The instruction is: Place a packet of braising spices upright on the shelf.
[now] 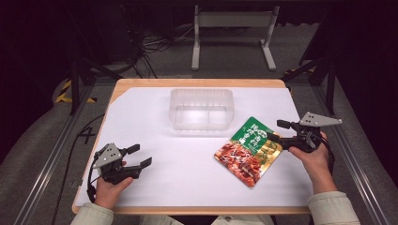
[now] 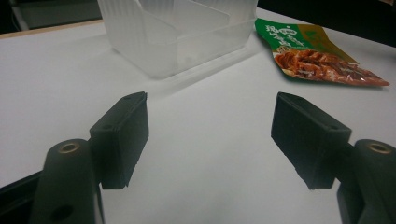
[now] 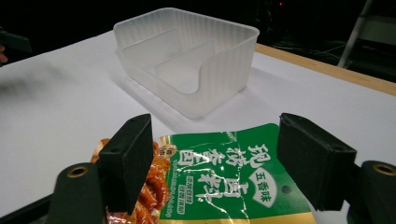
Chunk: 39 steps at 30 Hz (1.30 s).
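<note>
Foil pouch (image 3: 224, 177) between my open right jaws; flat, may slip (left jaws open, idle).

Pouch (image 1: 248, 151) green, gold, red-brown food print; bin (image 1: 202, 108) translucent white; table (image 1: 155, 187) white.

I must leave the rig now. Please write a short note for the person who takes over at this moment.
Left gripper: open, holds nothing, near the table's left front.
Right gripper: open, jaws on either side of the top edge of the food packet, not shut on it.
Packet lies flat on the table, right of the clear plastic box.
Done: nothing moved into the box.
Left: probably grip the packet and put it in the box.
</note>
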Tool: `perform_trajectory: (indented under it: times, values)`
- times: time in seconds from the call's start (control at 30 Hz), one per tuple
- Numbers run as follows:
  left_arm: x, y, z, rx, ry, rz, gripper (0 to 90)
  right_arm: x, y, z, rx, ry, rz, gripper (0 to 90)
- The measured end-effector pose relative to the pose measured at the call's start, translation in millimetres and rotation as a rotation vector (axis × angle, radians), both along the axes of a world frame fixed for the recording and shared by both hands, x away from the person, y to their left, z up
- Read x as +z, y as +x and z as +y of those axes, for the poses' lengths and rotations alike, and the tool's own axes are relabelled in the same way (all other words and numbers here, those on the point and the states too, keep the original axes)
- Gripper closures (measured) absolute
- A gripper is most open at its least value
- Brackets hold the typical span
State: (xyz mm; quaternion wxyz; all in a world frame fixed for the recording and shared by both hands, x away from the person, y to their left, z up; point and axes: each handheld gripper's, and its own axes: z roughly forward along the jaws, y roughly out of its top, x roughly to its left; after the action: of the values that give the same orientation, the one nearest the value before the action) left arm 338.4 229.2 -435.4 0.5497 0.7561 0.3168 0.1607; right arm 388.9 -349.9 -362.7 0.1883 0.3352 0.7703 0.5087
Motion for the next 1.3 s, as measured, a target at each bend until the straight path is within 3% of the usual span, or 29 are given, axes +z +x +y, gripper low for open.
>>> perform_trajectory:
  times: [0.33, 0.7, 0.9, 1.3]
  values:
    - [-0.2, -0.1, -0.7, -0.004, 0.002, 0.001, 28.4, -6.5, 17.7, -8.4, -0.042, 0.012, 0.046, 22.9]
    - [-0.3, 0.4, -0.3, -0.002, 0.0, -0.001, 28.4, -19.9, 29.4, -18.6, -0.157, -0.013, 0.106, 23.1]
    - [-0.3, 0.5, -0.3, -0.002, 0.0, -0.001, 28.4, -28.7, 32.4, -25.9, -0.181, -0.022, 0.131, 23.0]
    - [0.0, 0.6, -0.1, -0.002, 0.005, -0.005, 28.4, -49.0, 38.1, -29.7, -0.212, -0.069, 0.229, 24.3]
